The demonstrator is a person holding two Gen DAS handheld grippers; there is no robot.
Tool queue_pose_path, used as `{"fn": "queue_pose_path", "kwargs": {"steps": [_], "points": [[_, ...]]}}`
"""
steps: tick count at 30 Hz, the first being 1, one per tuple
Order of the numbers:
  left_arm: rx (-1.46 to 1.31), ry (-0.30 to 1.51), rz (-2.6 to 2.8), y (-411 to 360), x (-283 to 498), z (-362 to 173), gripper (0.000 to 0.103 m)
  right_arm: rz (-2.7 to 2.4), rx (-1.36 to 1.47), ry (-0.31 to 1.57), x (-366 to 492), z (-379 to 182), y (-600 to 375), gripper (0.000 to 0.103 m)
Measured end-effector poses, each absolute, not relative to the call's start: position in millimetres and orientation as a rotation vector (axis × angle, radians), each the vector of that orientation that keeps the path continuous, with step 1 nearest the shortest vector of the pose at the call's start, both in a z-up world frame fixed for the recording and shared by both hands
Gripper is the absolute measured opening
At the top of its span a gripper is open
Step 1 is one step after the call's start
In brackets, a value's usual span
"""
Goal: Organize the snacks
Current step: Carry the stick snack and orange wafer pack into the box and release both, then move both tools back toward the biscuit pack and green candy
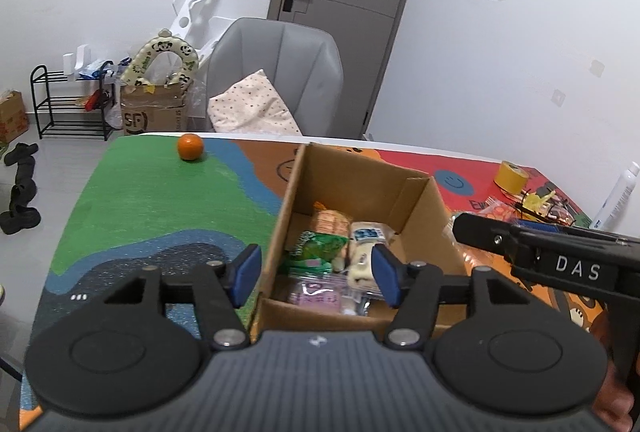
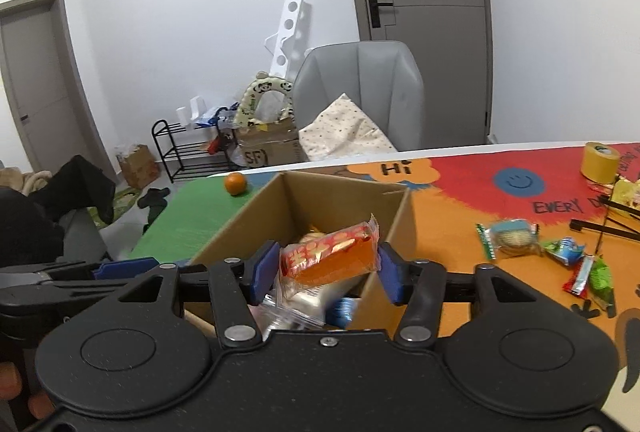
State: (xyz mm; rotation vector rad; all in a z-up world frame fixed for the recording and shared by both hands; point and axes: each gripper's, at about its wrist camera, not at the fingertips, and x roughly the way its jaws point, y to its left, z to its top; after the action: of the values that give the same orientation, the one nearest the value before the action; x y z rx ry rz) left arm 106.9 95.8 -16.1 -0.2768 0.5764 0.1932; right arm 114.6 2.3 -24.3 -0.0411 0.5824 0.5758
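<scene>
The right gripper (image 2: 328,272) clamps an orange-red snack packet (image 2: 330,256) above the open brown cardboard box (image 2: 344,196). The left gripper (image 1: 316,272) straddles the box wall, jaws apart.

Colourful table mat (image 1: 152,200), cardboard box (image 1: 348,176), orange (image 1: 190,147), tape roll (image 2: 599,161), loose snacks (image 2: 552,252)

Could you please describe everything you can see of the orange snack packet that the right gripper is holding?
The orange snack packet is a small, glossy plastic wrapper with a red-and-gold printed band and crimped clear ends. It lies roughly level, tilted slightly, pinched between the right gripper's blue fingers, above the open cardboard box. Its contents cannot be made out.
</scene>
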Motion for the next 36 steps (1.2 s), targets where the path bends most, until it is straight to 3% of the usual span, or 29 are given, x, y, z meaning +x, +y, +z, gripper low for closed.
{"fn": "queue_pose_path", "kwargs": {"steps": [1,9,15,36], "points": [[-0.277,0.575,0.197,97,106,-16,0.062,0.574,-0.035,0.579,114,-23,2,0.066],[-0.265,0.561,0.177,91,103,-12,0.072,0.556,-0.003,0.578,112,-20,-14,0.066],[-0.240,0.567,0.151,73,106,-13,0.079,0.522,-0.018,0.591,108,-24,-26,0.072],[-0.176,0.646,0.052,12,129,-21,0.084,0.447,0.052,0.679,112,-44,-96,0.084]]}}
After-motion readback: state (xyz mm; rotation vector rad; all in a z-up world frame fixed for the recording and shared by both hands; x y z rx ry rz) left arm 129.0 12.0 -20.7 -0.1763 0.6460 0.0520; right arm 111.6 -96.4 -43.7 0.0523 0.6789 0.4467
